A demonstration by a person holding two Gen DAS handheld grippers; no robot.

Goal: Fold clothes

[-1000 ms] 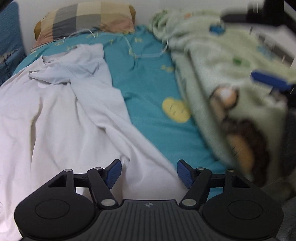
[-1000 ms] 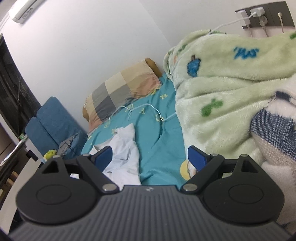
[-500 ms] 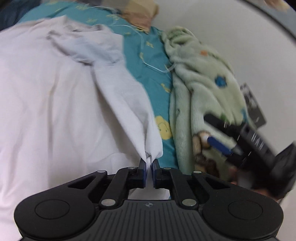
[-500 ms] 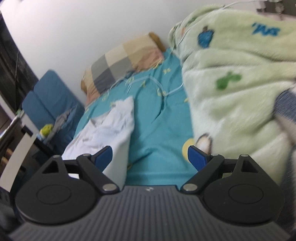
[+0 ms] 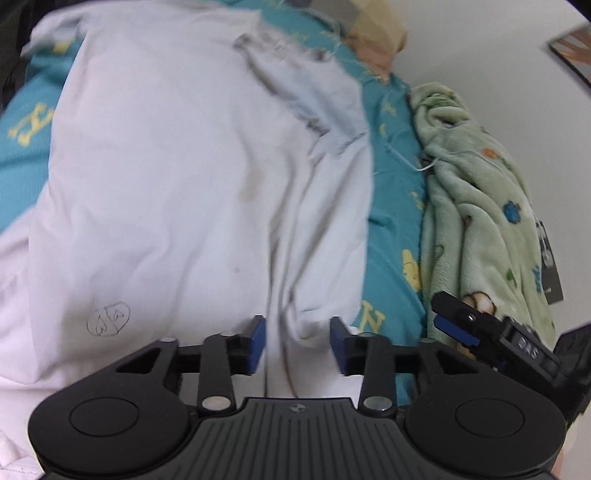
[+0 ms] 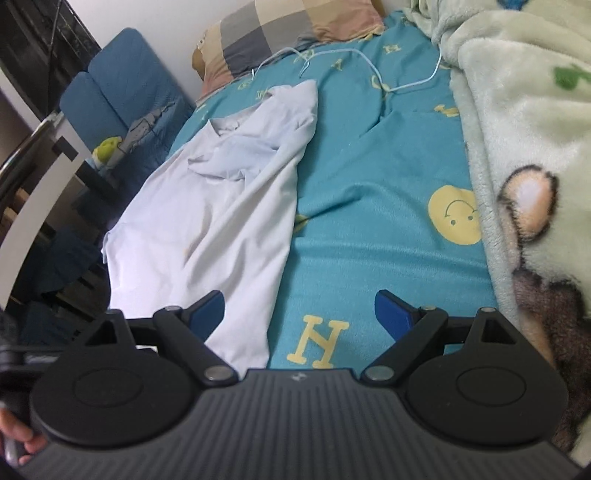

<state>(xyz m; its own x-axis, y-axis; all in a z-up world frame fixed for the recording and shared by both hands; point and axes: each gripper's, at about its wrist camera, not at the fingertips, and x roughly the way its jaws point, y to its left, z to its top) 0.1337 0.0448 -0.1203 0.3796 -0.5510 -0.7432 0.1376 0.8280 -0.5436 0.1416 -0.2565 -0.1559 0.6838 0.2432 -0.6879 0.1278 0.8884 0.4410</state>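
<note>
A pale lavender-white shirt (image 5: 177,177) lies spread on the teal bed sheet (image 5: 391,221), its right side folded over toward the middle. My left gripper (image 5: 297,343) is open just above the shirt's near fold, with cloth lying between the jaws but not pinched. In the right wrist view the same shirt (image 6: 221,206) runs from the collar at the far end down to the hem. My right gripper (image 6: 299,314) is open over the hem's right corner and the sheet (image 6: 369,184). It also shows in the left wrist view (image 5: 476,328) at the right.
A green fleece blanket (image 6: 524,129) is piled along the right side of the bed. A checked pillow (image 6: 288,33) and a thin white cable (image 6: 369,62) lie at the head. A blue chair (image 6: 122,85) stands left of the bed.
My left gripper held a pinch of the shirt's edge, carried it left over the shirt, and has now opened and let it go. My right gripper came down toward the hem.
</note>
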